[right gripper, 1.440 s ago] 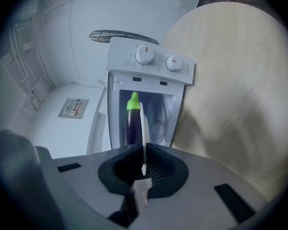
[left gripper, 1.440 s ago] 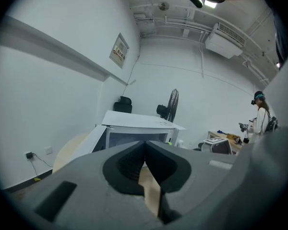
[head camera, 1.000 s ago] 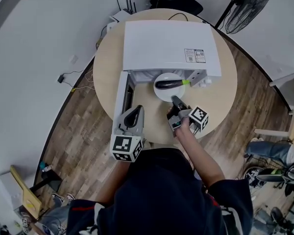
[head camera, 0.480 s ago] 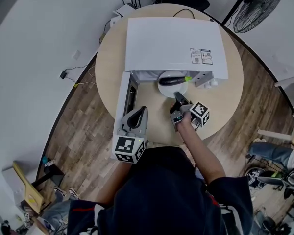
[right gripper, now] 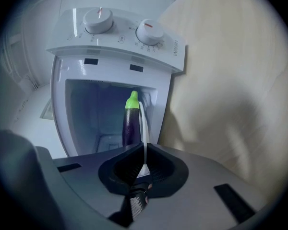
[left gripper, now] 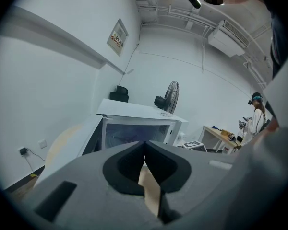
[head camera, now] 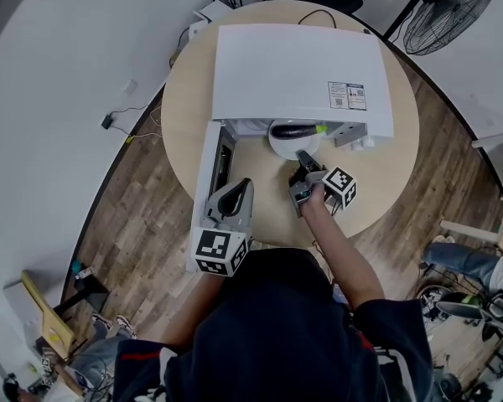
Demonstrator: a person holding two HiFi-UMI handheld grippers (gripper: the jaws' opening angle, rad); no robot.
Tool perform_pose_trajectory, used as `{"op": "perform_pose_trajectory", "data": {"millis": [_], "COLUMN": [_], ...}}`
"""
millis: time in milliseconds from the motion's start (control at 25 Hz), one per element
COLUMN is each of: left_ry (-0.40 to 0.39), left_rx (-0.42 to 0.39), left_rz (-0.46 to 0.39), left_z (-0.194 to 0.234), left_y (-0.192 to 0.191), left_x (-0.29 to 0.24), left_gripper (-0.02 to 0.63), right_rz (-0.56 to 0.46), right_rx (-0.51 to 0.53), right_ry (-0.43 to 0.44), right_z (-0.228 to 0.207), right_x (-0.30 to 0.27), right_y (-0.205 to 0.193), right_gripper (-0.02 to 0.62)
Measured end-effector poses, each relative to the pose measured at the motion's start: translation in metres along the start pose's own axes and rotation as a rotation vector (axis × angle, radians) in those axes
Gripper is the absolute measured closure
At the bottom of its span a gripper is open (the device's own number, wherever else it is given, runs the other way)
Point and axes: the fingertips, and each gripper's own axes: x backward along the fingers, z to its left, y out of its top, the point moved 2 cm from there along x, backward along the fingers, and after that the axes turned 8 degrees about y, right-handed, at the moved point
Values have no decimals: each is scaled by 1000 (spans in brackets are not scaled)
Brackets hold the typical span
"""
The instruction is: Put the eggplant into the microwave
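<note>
The right gripper (head camera: 303, 159) pinches the rim of a round white plate (head camera: 281, 146). At its twelve o'clock, the glossy purple eggplant (head camera: 295, 129) lies on the plate, in the mouth of the white boxy microwave (head camera: 302, 69). Tilting the plate could roll the eggplant off. The left gripper (head camera: 241, 189) hangs pressed shut, empty.

The table (head camera: 184, 115) is seen from overhead, steeply down, with the microwave (head camera: 298, 69) at 12 o'clock. The left gripper view is set low and farther back, faced at its open front. The right gripper view is held close, rolled sideways. The plate (head camera: 281, 146) is shared by the head and right gripper views.
</note>
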Motion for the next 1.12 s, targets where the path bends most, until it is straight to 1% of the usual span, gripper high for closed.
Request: {"op": "perform_pose_trajectory", "data": {"millis": [280,640,1120], "left_ry": [-2,-8,-15], "left_rx": [-6,4,8], "left_rz": [11,20,31], "left_z": [0,2,2], "left_y": [-2,-4,-5], "left_x": [-1,-4,-7], "left_gripper": [589,589,589], "right_rz": [8,9,18], "right_rx": [17,31,16], "right_ry": [-2,-38,-22], "right_z": [-3,-7,-3], "right_x": [-14,-32,-53], "right_y": [4,5,7], "right_gripper": [575,575,575]}}
